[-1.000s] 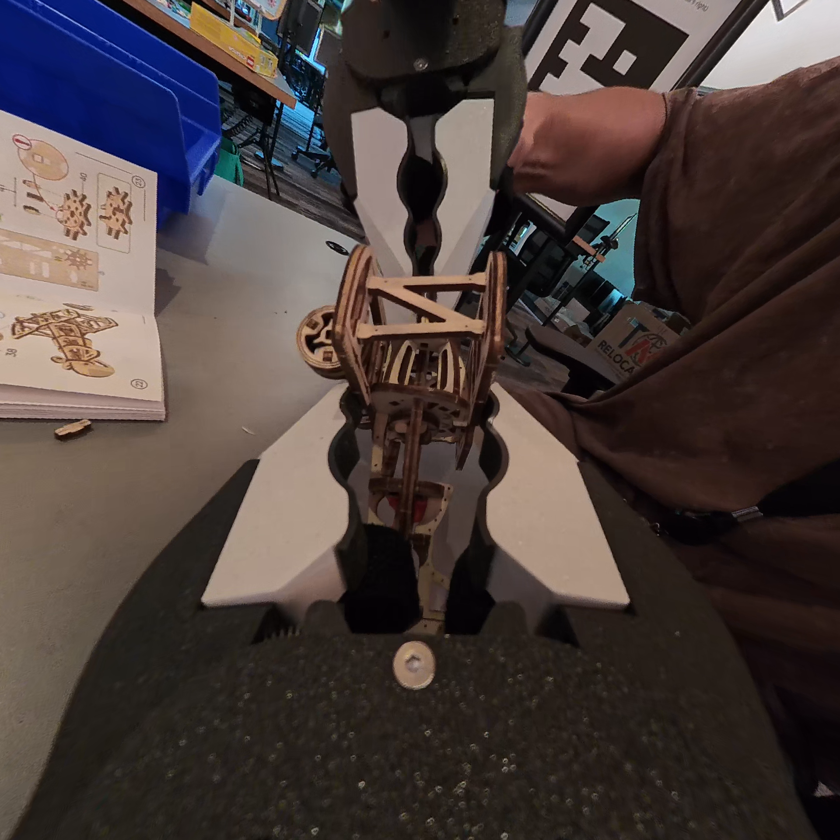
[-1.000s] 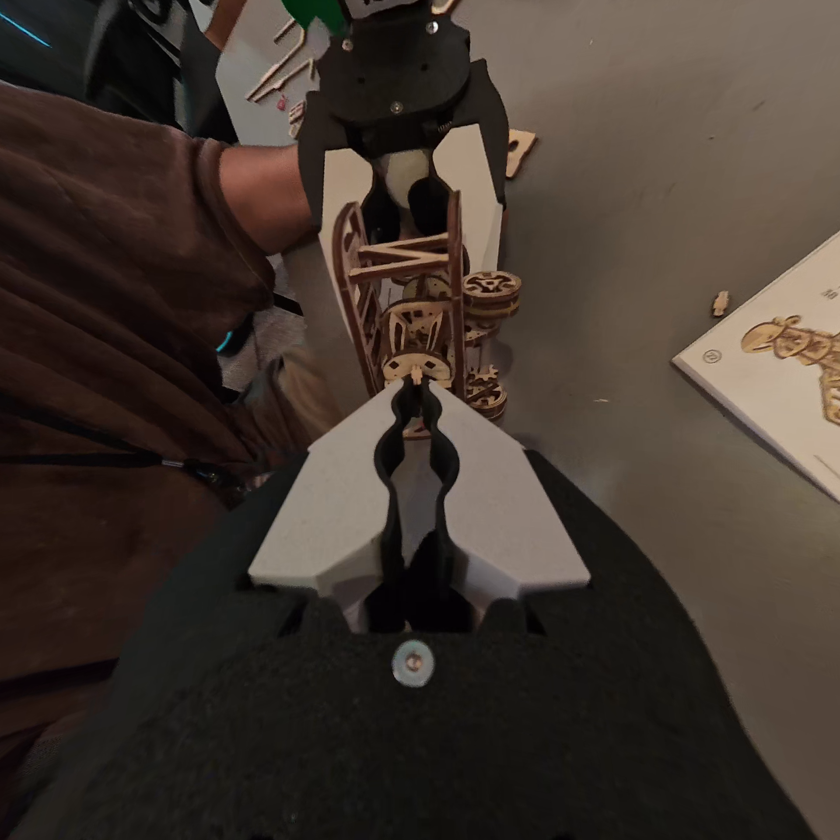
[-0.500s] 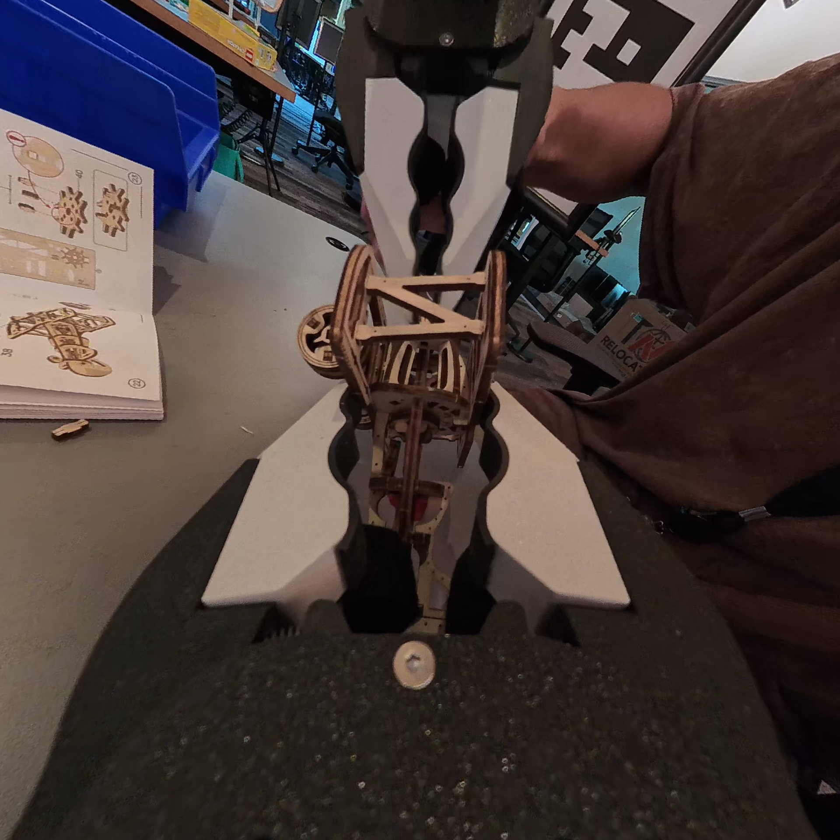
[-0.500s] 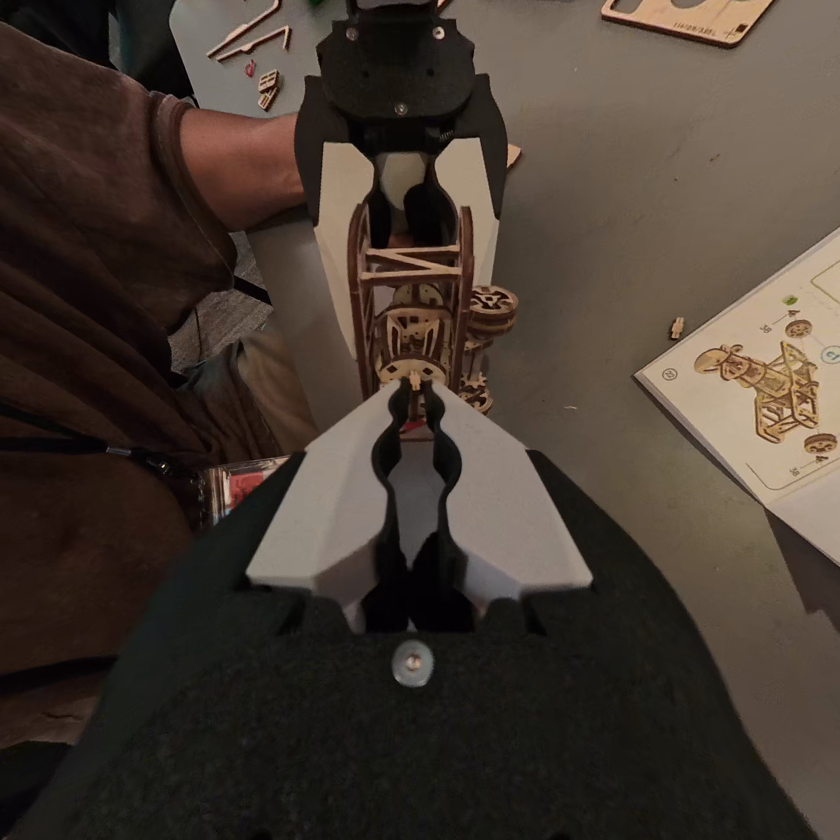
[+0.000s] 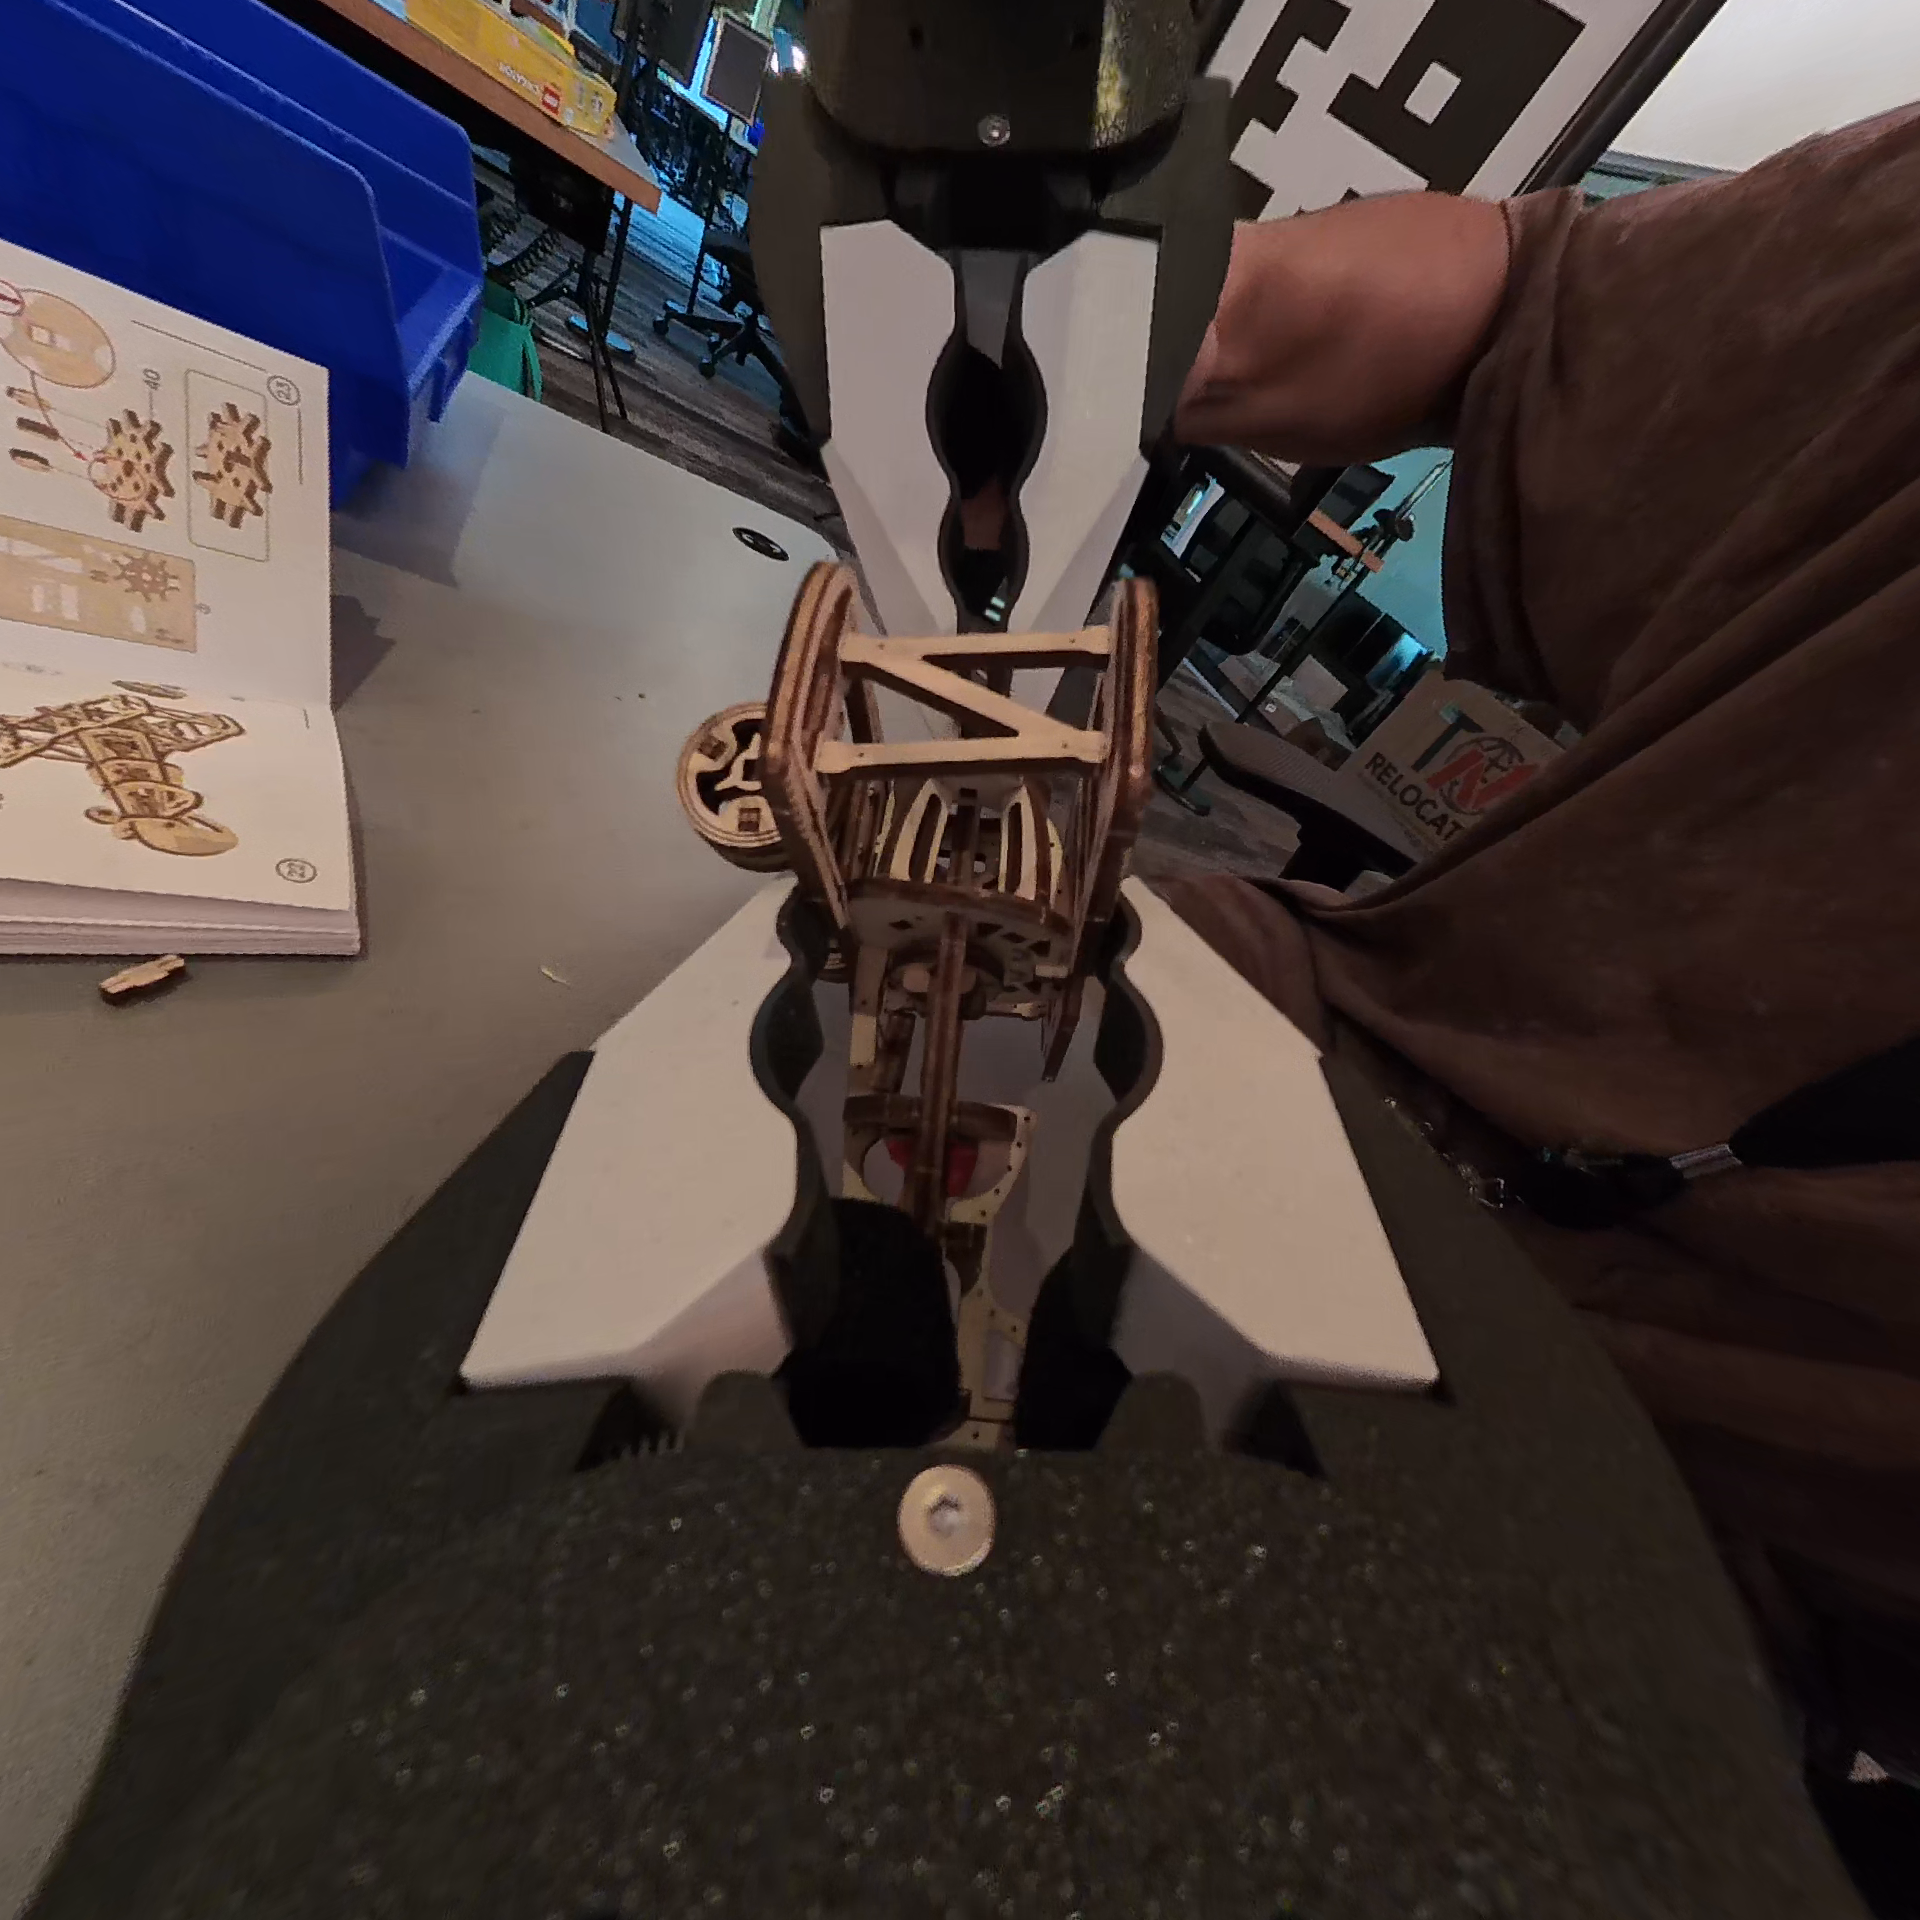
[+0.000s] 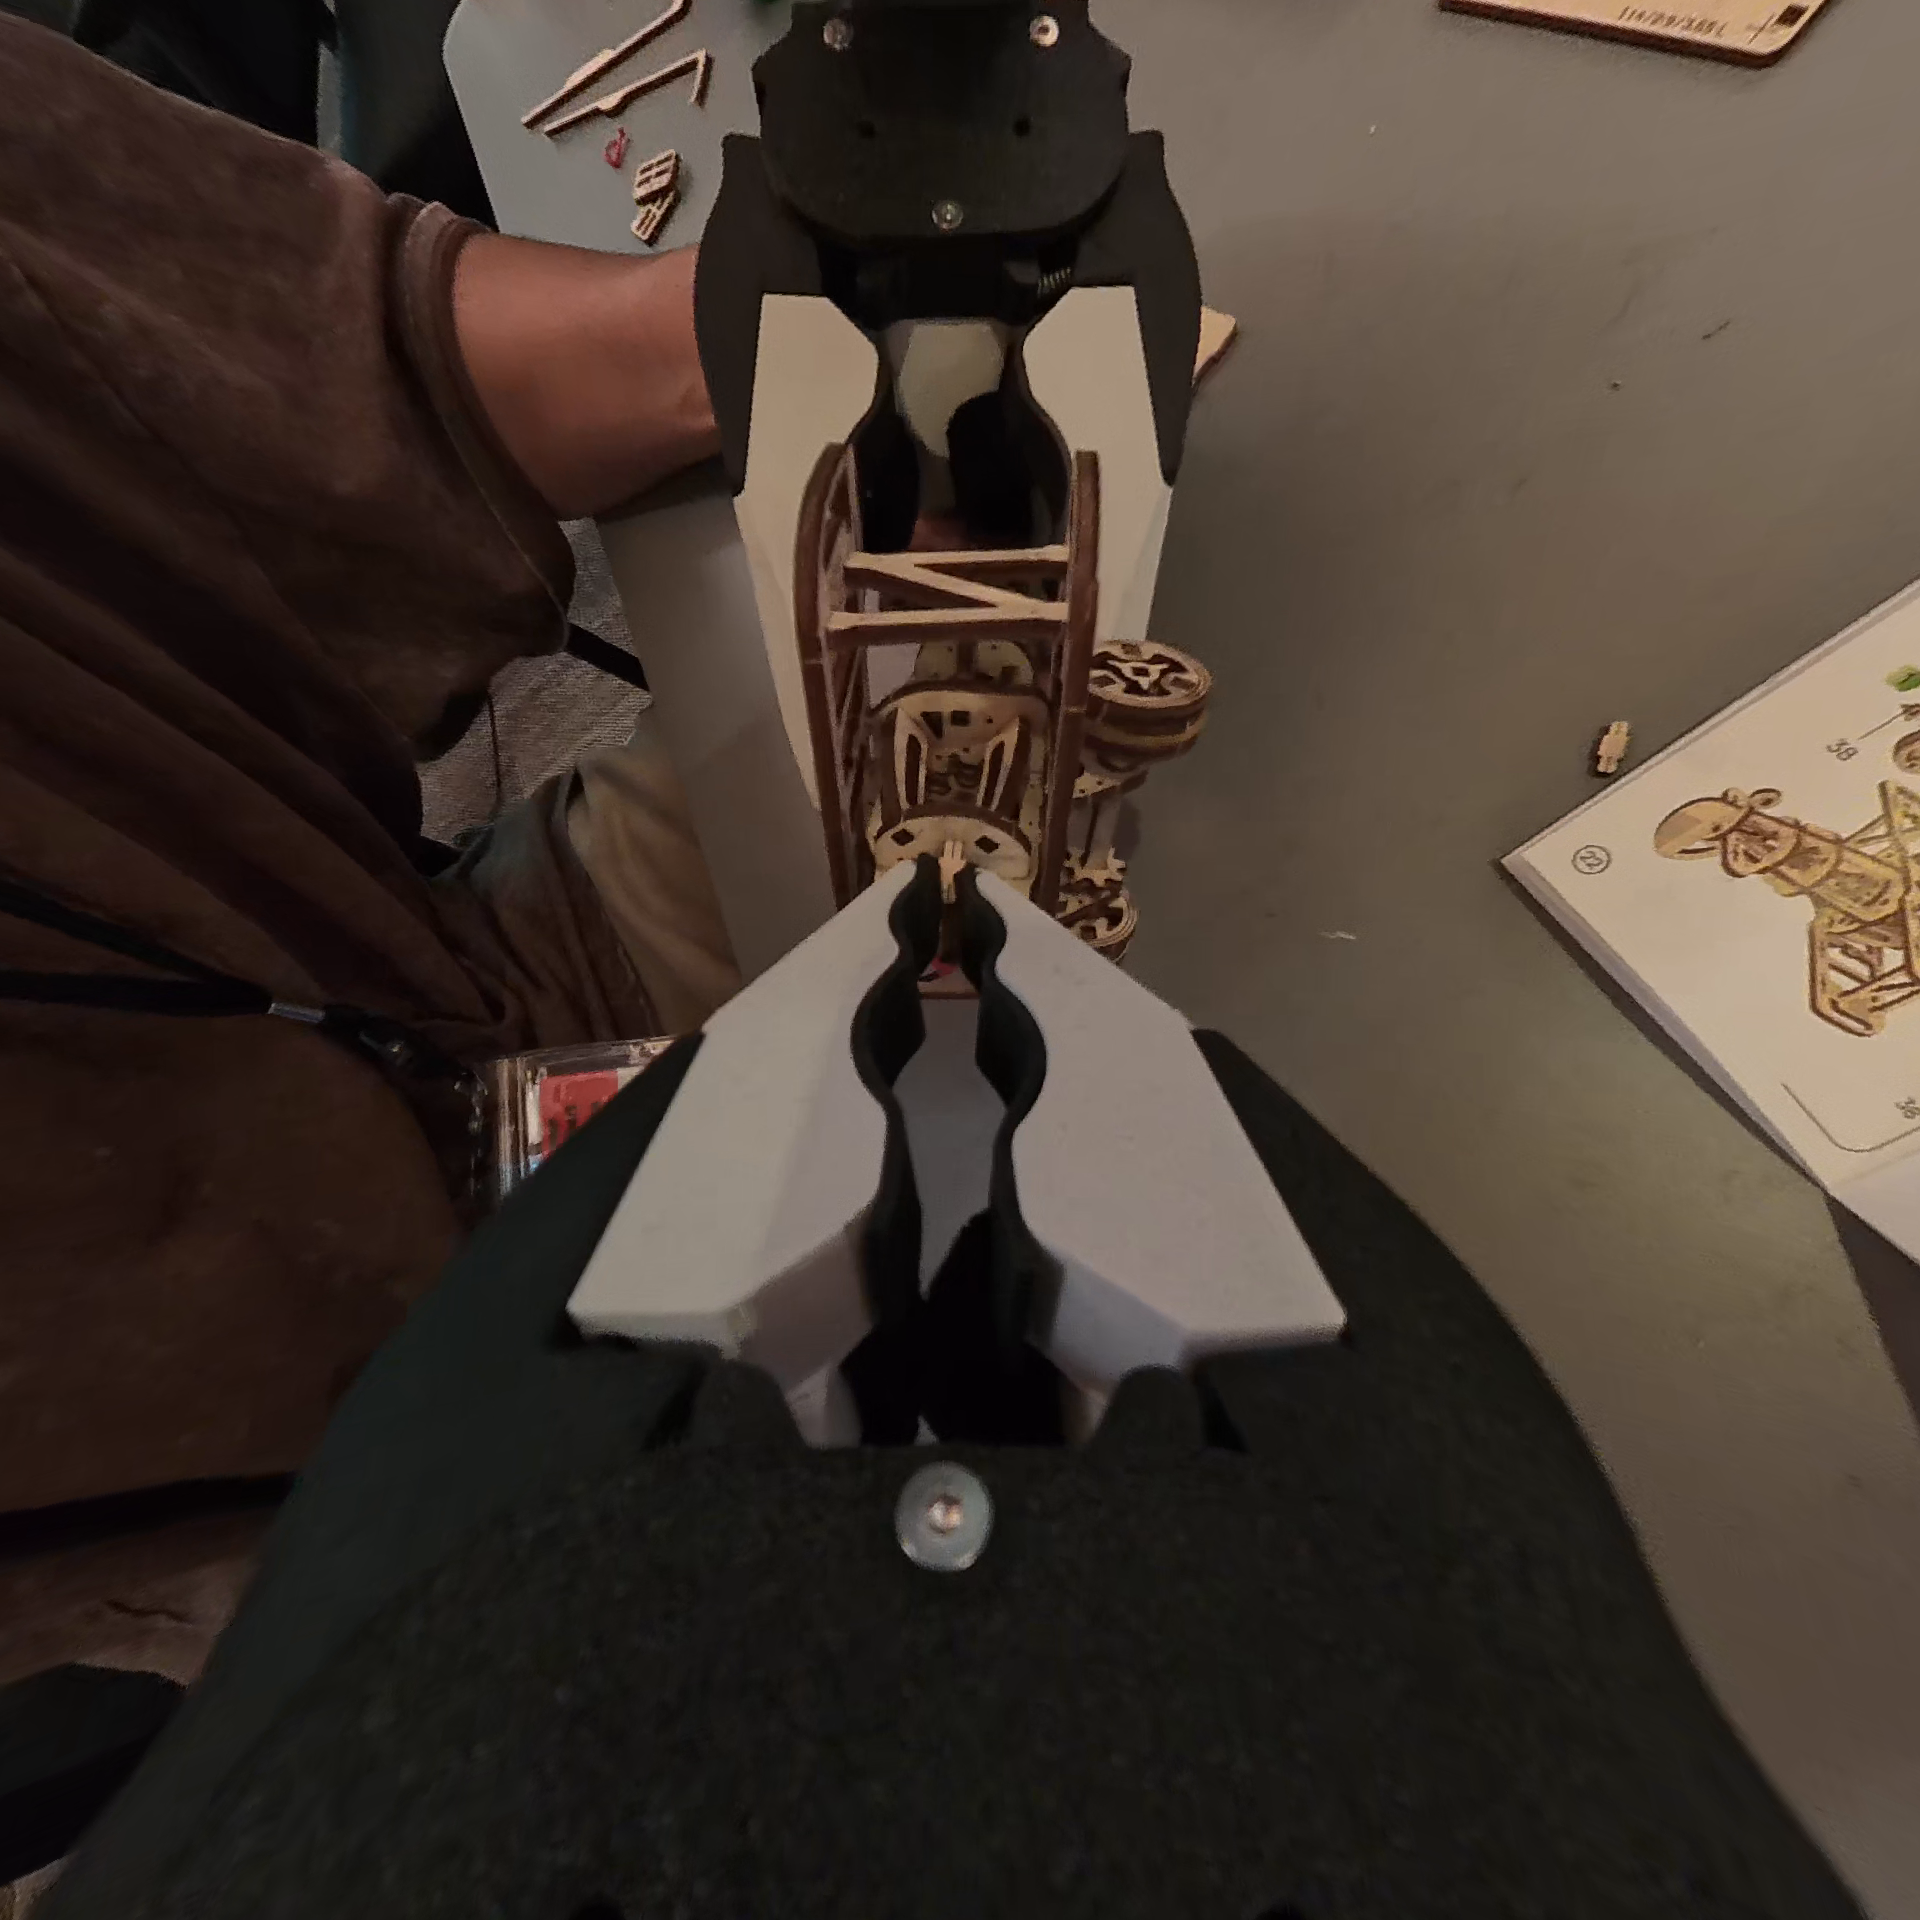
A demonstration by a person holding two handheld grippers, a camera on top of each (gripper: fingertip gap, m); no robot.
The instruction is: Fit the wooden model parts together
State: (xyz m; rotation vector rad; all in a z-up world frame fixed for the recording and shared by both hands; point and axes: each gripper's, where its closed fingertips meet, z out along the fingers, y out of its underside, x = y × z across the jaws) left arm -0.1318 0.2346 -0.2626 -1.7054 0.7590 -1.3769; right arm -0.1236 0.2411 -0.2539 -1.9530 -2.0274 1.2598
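A partly built wooden model [image 5: 961,790], with two side frames, cross braces, a domed cage and wheels [image 5: 727,779], sits clamped between the white fingers of my left gripper [image 5: 961,925]. In the left wrist view my right gripper [image 5: 982,613] comes down from above behind the model's top brace. In the right wrist view my right gripper [image 6: 948,883] is shut on a small pale wooden peg [image 6: 949,891] at the round hub of the model [image 6: 951,727]. My left gripper [image 6: 951,665] grips the model from the far side.
An open instruction booklet [image 5: 156,623] [image 6: 1766,883] lies on the grey table [image 5: 260,1195]. A blue bin [image 5: 208,208] stands behind it. A loose wooden bit [image 5: 142,977] [image 6: 1612,748], a part sheet [image 6: 1621,26] and strips [image 6: 623,83] lie around. A person's brown-sleeved arm [image 5: 1610,727] is close by. My two grippers' fingertips are within a few centimetres of each other. The loose wooden bit [image 5: 142,977] sits 12 cm or so from the ends of my left fingers. Seen from the right wrist view [image 6: 1612,746] as well.
My right gripper has tilted and drawn back slightly while its tips stay on the peg at the hub. My left gripper keeps holding the model in the same place.
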